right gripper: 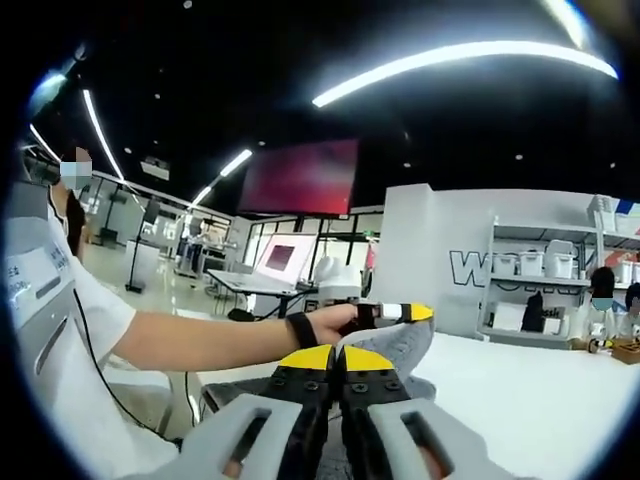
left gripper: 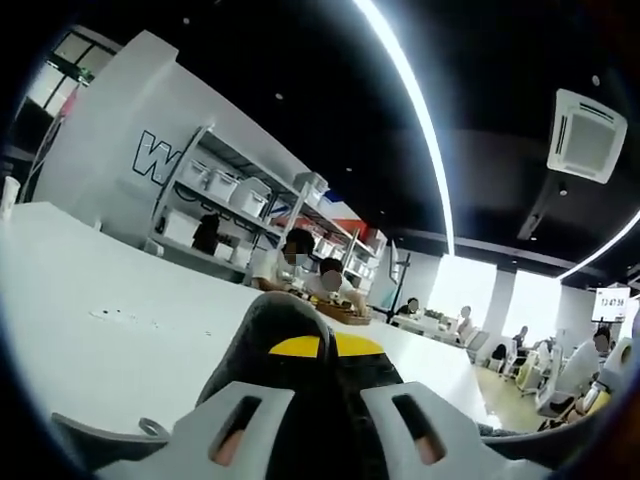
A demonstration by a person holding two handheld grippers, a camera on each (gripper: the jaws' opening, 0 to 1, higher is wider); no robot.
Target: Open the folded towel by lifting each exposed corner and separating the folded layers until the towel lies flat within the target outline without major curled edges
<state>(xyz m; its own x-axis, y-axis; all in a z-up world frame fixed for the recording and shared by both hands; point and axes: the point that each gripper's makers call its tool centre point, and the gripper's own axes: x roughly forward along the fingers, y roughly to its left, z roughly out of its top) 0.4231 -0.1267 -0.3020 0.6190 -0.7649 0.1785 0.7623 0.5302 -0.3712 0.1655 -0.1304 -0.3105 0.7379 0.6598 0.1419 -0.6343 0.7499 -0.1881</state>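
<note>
Left gripper (left gripper: 312, 352) jaws were closed, clamped on dark grey towel (left gripper: 275, 330); fold bulged up just beyond yellow tips, above white table (left gripper: 90, 320). Shelving rack (left gripper: 235, 205) stood far behind table.

Right gripper (right gripper: 334, 362) jaws were pinched together on towel (right gripper: 400, 345); cloth rose past tips toward other gripper (right gripper: 405, 312), over same table (right gripper: 540, 400).

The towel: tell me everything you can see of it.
The towel looks like grey, terry-like cloth. In the right gripper view one edge is lifted off the white table, pinched by the left gripper, while the right gripper is closed on a nearer fold. In the left gripper view it bunches darkly between the jaws.
</note>
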